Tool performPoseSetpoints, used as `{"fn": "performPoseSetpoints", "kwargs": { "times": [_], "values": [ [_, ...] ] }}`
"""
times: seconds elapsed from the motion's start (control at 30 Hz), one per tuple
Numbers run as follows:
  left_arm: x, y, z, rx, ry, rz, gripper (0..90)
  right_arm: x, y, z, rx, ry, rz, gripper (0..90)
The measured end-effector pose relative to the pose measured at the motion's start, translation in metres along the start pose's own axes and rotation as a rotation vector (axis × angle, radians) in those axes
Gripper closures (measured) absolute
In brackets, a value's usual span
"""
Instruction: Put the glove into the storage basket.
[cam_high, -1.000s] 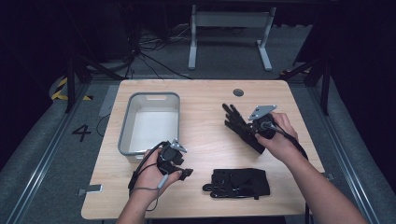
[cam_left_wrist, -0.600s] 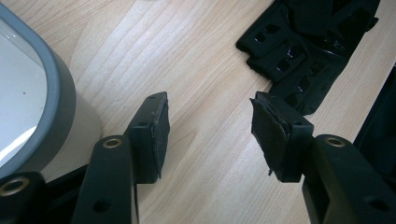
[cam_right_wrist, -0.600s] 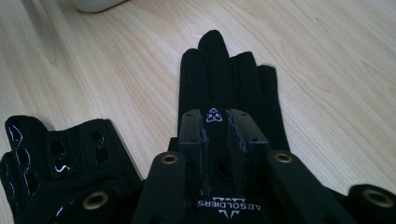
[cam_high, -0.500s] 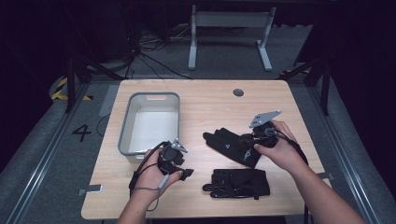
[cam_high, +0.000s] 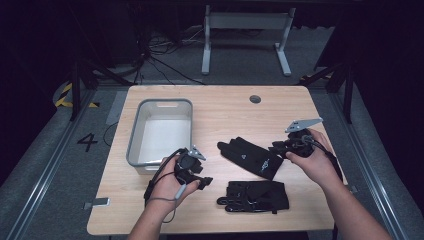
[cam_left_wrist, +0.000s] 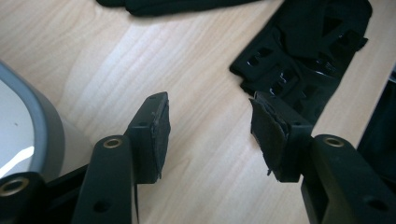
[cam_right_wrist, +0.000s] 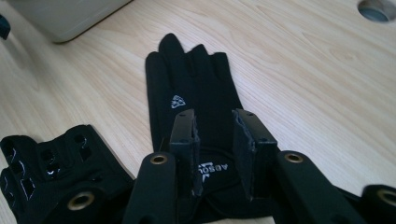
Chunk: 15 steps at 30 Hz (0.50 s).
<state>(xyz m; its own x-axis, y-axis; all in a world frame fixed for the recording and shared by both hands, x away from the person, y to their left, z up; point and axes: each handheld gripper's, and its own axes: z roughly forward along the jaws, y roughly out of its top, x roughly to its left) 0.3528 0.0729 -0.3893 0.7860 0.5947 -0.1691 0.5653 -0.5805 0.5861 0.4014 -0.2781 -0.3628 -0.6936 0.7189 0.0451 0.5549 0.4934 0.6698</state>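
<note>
Glove (cam_high: 251, 156) lies flat mid-right of the high view on the table (cam_high: 225, 107), just released. Right gripper (cam_high: 278, 148) at its cuff, fingers (cam_right_wrist: 184, 140) just spread, not pinching. Left gripper (cam_high: 206, 182) lower left, fingers (cam_left_wrist: 154, 135) spread, empty. Second glove (cam_high: 256, 195) below, bin (cam_high: 159, 131) left.

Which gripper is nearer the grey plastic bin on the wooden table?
Left. The left gripper hangs beside the near right corner of the grey plastic bin, jaws open. The right gripper is across the table, over the cuff of the flat black glove, jaws just opened.
</note>
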Motion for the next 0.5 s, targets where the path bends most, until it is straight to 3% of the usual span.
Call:
{"fn": "performPoseSetpoints", "kwargs": {
  "times": [0.13,0.27,0.33,0.37,0.43,0.5],
  "values": [
    [-0.002,0.008,0.004,-0.036,0.016,0.007,49.8,-0.008,-0.01,0.002,0.03,-0.026,0.046,70.3],
    [-0.005,0.015,0.01,-0.035,0.004,0.021,50.1,-0.017,-0.026,0.007,0.056,-0.056,0.103,71.1],
    [-0.005,0.016,0.012,-0.034,0.006,0.03,50.5,-0.018,-0.028,0.008,0.059,-0.063,0.108,71.4],
    [-0.005,0.017,0.014,-0.015,0.025,0.055,53.1,-0.021,-0.034,0.012,0.072,-0.07,0.133,71.2],
    [-0.005,0.017,0.015,-0.008,0.033,0.066,53.6,-0.022,-0.036,0.013,0.072,-0.061,0.141,71.1],
    [-0.005,0.018,0.017,-0.006,0.028,0.073,55.1,-0.025,-0.041,0.017,0.065,-0.03,0.184,72.5]
  ]
}}
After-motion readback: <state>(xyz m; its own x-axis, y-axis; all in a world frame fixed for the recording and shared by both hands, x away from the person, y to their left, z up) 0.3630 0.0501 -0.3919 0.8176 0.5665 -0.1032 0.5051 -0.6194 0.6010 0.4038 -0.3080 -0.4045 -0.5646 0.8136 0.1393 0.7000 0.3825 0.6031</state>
